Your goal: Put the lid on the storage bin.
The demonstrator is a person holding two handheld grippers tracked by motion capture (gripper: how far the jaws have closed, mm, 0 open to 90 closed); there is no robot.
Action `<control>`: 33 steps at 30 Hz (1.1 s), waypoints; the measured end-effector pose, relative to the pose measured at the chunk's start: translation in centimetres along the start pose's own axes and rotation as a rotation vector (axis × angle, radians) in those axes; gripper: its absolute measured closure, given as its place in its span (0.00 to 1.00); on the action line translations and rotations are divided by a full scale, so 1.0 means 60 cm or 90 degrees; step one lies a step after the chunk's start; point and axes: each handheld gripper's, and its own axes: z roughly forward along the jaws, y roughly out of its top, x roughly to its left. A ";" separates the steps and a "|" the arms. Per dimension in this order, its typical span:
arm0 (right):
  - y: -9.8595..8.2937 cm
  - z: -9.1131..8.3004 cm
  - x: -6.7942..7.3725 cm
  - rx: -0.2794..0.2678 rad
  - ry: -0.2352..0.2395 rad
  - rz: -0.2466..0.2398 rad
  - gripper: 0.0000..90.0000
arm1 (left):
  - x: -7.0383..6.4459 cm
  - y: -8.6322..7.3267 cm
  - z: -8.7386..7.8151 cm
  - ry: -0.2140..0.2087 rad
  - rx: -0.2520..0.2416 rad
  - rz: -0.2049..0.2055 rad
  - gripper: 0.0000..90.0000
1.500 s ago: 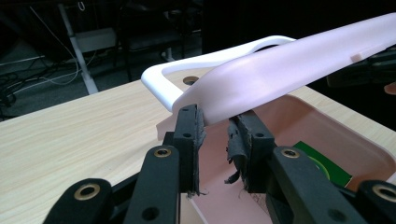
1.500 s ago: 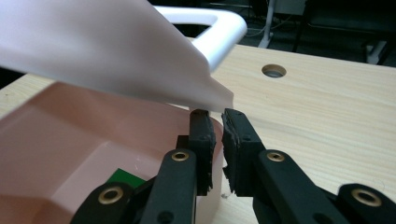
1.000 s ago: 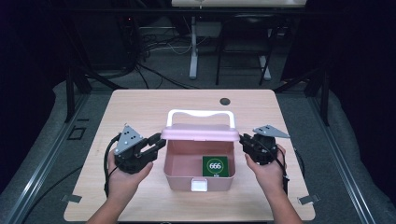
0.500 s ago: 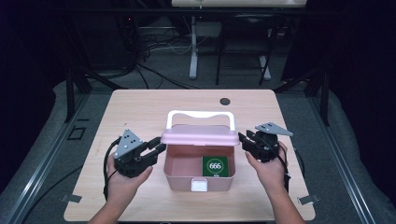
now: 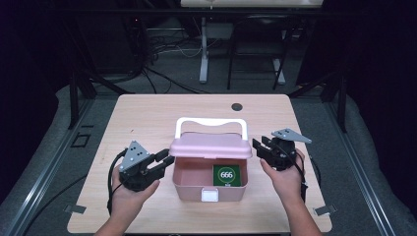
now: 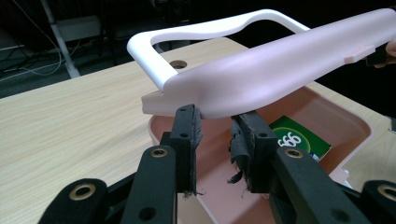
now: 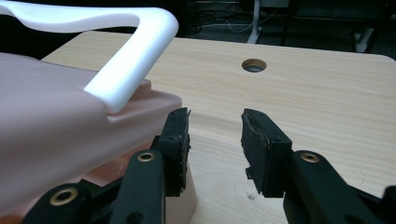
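Observation:
A pink box [image 5: 189, 189] sits at the table's front middle with its pink lid [image 5: 211, 146] half raised and tilted over the back of it. A white handle [image 5: 210, 121] stands up from the lid. A green card [image 5: 226, 175] marked 666 lies inside. My left gripper [image 5: 164, 162] is open at the lid's left end; the lid [image 6: 280, 70] edge rests just above its jaw tips [image 6: 215, 116]. My right gripper [image 5: 258, 146] is open at the lid's right end, its left jaw beside the lid corner [image 7: 46, 107], nothing between its fingers [image 7: 215, 119].
The wooden table [image 5: 147, 118] has a round cable hole [image 5: 237, 106] at the back middle. A white latch [image 5: 210, 195] is on the box's front wall. Dark floor, cables and stand legs lie beyond the far edge.
The lid has tipped further forward and down over the box. Both grippers stayed at its ends, the left one shifting slightly nearer to me.

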 end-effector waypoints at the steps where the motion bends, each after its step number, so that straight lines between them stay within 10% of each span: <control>1: 0.000 0.000 0.000 0.001 -0.001 0.001 0.68 | -0.001 -0.001 -0.001 -0.001 0.001 -0.001 0.78; 33: -0.001 -0.013 -0.006 -0.017 -0.011 0.010 0.68 | -0.013 -0.056 -0.012 -0.020 0.017 0.006 0.79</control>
